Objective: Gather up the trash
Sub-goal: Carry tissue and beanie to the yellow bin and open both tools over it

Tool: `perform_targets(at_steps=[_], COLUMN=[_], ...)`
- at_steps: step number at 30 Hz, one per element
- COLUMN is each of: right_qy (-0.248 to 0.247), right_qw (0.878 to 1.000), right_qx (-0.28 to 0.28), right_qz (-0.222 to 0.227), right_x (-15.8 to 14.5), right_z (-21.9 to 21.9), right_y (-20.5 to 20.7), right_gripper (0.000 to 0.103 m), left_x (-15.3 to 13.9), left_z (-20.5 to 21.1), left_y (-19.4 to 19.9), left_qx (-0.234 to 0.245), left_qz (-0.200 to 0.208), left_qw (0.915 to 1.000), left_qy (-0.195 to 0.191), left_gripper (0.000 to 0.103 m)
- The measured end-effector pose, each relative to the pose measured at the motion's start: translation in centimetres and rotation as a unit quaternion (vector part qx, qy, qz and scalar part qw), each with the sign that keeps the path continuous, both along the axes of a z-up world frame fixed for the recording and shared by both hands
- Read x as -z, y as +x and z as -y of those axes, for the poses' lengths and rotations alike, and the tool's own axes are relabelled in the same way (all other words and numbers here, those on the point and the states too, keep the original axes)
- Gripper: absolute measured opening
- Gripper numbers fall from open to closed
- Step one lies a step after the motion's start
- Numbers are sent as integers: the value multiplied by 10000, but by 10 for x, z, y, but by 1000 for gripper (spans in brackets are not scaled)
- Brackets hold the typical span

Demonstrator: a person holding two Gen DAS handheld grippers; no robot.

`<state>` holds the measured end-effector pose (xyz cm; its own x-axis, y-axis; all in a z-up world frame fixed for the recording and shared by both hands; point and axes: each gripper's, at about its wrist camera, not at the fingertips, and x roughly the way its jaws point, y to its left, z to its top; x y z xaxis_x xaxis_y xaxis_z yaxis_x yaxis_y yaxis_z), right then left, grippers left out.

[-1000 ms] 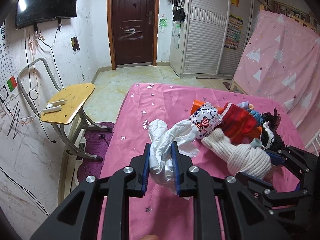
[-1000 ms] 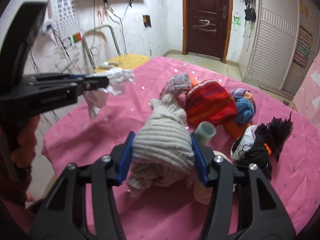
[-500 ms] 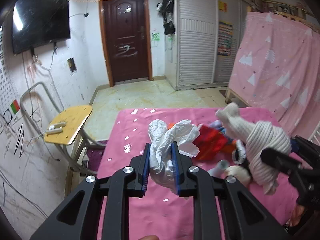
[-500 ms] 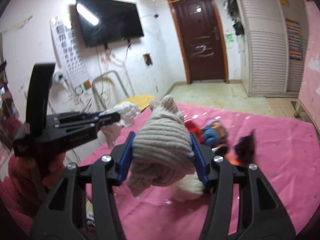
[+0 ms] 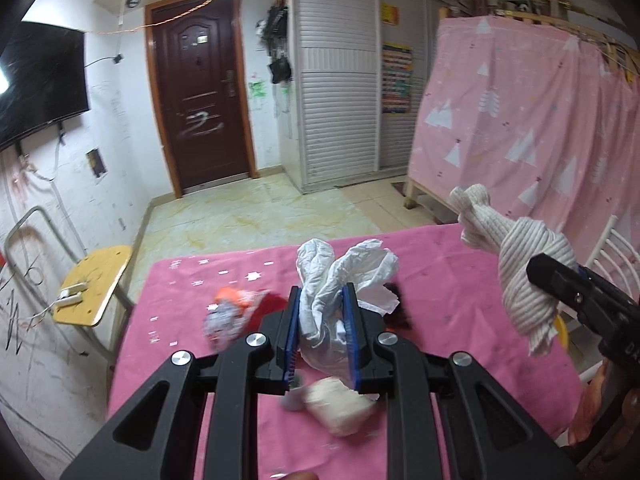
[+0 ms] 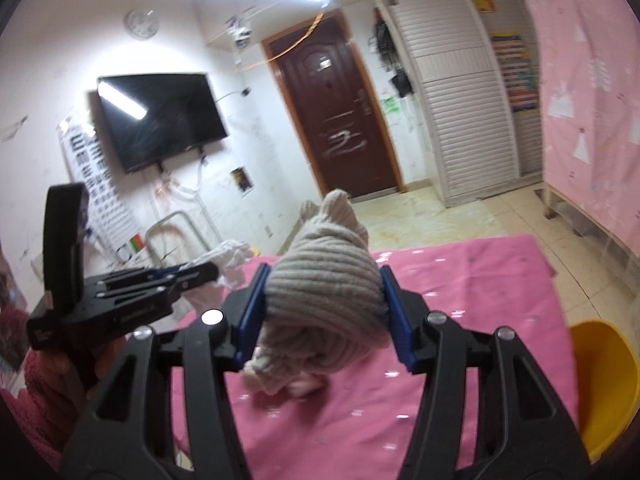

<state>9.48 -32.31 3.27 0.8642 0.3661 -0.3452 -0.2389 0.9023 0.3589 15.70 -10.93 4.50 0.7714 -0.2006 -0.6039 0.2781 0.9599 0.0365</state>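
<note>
My left gripper (image 5: 322, 334) is shut on a crumpled white tissue (image 5: 340, 280), held up above the pink table (image 5: 460, 280). My right gripper (image 6: 324, 316) is shut on a beige ribbed knit bundle (image 6: 324, 280), also lifted off the table; the bundle (image 5: 524, 264) shows at the right of the left wrist view. The left gripper (image 6: 200, 274) with the tissue (image 6: 232, 258) appears at the left of the right wrist view. On the table below lie a blurred red and patterned pile (image 5: 240, 312), a black item (image 5: 396, 312) and a cream lump (image 5: 340, 404).
A yellow bin (image 6: 600, 384) stands off the table's right side. A yellow chair (image 5: 92, 284) with a power strip stands at the left wall. Beyond the table lie a tiled floor (image 5: 248, 216), a dark door (image 5: 200, 108) and a pink curtained frame (image 5: 520, 128).
Both grippers rose off the table and swung across it, each keeping its grip. The beige bundle was lifted from the pile; the remaining clothes now sit lower and further left in view.
</note>
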Motion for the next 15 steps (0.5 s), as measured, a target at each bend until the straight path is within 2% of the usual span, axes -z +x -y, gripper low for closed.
perform_targets(at_steps=[6,15], right_qy=[31,-1], right_qw=[9962,9840], right_qx=[862,1748], right_qz=[-79,-332], right_x=[9,34], right_z=[67,147], right_y=[-12,-27], right_gripper=[52,53], left_x=[2,7], left_z=[56,138], left_y=[8,1], left_qx=[388,969], left_qz=[-128,-171], left_qw=[9992,9951], left_qy=[-42,50], left_gripper=[12,12])
